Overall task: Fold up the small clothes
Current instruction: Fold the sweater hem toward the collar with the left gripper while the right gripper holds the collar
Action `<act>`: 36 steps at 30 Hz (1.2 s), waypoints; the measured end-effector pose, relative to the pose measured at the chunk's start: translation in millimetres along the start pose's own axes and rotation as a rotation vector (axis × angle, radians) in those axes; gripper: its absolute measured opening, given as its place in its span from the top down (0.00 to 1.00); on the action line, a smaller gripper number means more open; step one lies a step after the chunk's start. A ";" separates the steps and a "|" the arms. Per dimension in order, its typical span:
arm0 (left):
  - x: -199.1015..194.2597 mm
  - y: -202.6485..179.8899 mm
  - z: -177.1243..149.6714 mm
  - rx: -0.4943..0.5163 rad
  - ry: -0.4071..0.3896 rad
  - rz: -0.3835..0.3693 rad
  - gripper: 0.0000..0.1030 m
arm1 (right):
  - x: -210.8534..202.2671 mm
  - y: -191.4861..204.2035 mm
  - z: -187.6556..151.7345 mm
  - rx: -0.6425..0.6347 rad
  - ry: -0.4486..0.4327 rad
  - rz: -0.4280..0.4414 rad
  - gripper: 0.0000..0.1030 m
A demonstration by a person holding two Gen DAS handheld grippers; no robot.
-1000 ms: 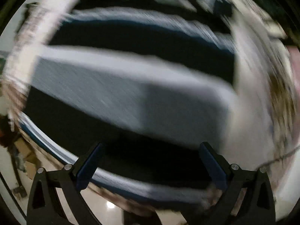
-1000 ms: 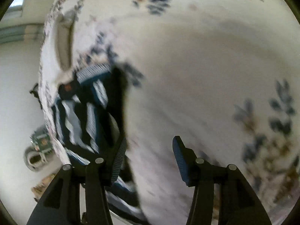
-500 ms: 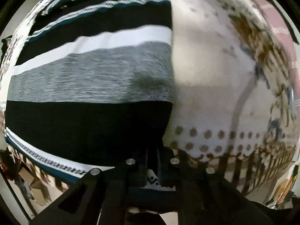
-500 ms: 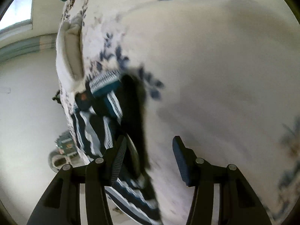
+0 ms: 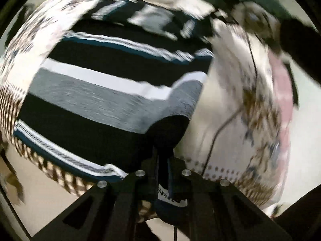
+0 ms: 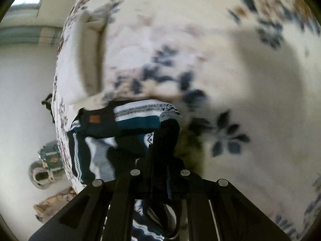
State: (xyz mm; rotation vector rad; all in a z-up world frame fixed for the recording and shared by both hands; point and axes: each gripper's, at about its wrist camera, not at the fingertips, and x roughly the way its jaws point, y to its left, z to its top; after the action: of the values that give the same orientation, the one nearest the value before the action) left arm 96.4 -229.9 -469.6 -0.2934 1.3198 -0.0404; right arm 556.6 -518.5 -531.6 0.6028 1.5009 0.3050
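Observation:
A small striped garment, black, grey, white and teal, lies on a floral bedspread. My left gripper is shut on the garment's lower right corner and lifts the black hem into a hump. In the right wrist view the same garment shows a brown label and patterned bands. My right gripper is shut on another edge of it, with dark cloth bunched between the fingers.
The bedspread stretches away to the right of the garment. A white pillow lies at the bed's far left edge. Pale floor with a round object lies beyond the bed. A pink cloth lies at the right.
Both grippers went from open to shut. The left closed on the hem half a second ago and now lifts it. The right closed on the garment's edge just now.

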 end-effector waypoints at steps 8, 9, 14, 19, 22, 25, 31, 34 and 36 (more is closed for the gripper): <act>-52.8 123.9 35.7 -0.194 -0.066 -0.085 0.96 | -23.0 159.3 -9.3 -0.142 -0.032 -0.086 0.91; -55.7 141.9 36.4 -0.211 -0.068 -0.086 0.96 | -19.7 181.7 -11.6 -0.153 -0.038 -0.094 0.91; -58.9 226.6 46.2 -0.308 -0.094 -0.092 0.96 | 28.7 287.3 -19.6 -0.198 -0.043 -0.155 0.91; -46.8 299.8 55.4 -0.406 -0.093 -0.110 0.96 | 101.8 371.2 -23.7 -0.261 -0.017 -0.256 0.91; -36.8 339.2 59.0 -0.463 -0.087 -0.121 0.96 | 147.7 409.7 -25.6 -0.297 0.003 -0.308 0.91; -28.0 363.3 59.4 -0.493 -0.075 -0.129 0.96 | 186.6 435.3 -27.0 -0.335 0.024 -0.359 0.91; -5.6 389.0 55.8 -0.523 -0.026 -0.159 0.96 | 250.1 452.1 -26.2 -0.362 0.064 -0.463 0.92; 8.8 399.4 50.9 -0.552 0.006 -0.182 0.96 | 273.5 446.7 -23.8 -0.342 0.077 -0.487 0.91; 21.1 410.4 44.3 -0.597 0.058 -0.202 0.91 | 284.9 442.3 -23.3 -0.323 0.094 -0.492 0.91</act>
State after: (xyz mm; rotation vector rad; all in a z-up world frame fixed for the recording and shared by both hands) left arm 88.1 169.4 -576.2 -0.9377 1.3335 0.1797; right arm 630.4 2.9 -527.2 -0.0444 1.5938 0.1867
